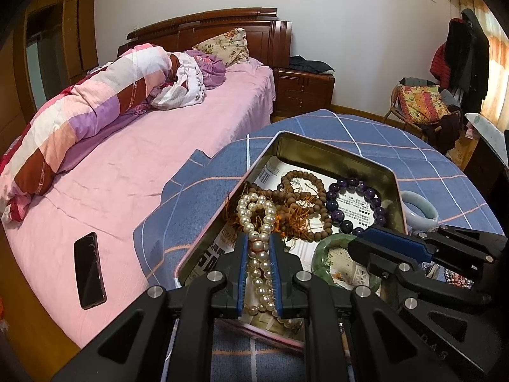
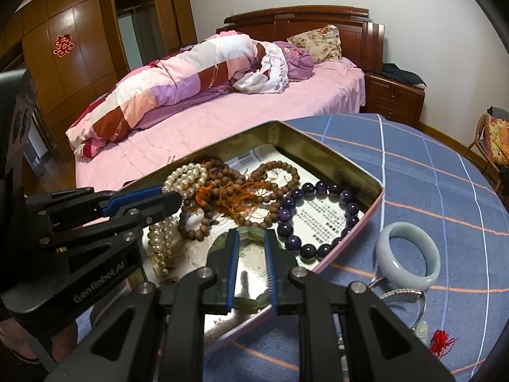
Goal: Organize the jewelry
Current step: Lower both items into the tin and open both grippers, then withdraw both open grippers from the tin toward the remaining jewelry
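A metal tin [image 1: 318,148] [image 2: 337,159] on the blue checked tablecloth holds a pearl necklace [image 1: 259,222] [image 2: 186,175], brown wooden bead strands [image 1: 305,197] [image 2: 222,187], a dark purple bead bracelet [image 1: 353,207] [image 2: 305,219] and a green jade bangle [image 1: 321,254] [image 2: 251,232]. My left gripper [image 1: 259,242] [image 2: 173,199] is shut on the pearl necklace inside the tin. My right gripper [image 2: 251,238] [image 1: 359,242] straddles the green bangle, jaws a little apart.
A pale jade bangle [image 2: 408,254] [image 1: 420,207] lies on the cloth right of the tin, with a silver bracelet [image 2: 400,293] and a red knot charm [image 2: 440,340] near it. A bed with a phone [image 1: 90,270] lies to the left.
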`<state>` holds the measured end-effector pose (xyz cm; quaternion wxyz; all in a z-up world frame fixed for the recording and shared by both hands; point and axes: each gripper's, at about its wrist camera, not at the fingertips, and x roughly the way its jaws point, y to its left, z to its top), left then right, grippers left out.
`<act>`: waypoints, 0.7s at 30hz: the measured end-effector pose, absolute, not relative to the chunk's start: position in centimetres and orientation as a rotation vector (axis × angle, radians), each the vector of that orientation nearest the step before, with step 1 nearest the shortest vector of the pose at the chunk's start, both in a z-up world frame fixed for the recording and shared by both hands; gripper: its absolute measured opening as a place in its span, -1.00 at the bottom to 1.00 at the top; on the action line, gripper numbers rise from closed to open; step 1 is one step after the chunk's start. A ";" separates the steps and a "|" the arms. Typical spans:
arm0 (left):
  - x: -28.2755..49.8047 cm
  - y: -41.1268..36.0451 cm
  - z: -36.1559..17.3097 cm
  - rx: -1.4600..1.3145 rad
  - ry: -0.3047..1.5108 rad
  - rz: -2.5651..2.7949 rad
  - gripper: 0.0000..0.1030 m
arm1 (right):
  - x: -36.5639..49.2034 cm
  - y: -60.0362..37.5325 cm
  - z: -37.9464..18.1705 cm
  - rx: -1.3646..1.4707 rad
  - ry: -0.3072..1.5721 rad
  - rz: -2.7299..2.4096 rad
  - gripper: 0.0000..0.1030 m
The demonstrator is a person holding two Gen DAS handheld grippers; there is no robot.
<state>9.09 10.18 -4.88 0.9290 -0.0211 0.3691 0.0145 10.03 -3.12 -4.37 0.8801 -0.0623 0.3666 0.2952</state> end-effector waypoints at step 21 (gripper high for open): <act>7.8 10.3 -3.7 -0.057 0.710 0.049 0.09 | 9.3 -5.0 -2.9 -0.092 0.724 0.579 0.19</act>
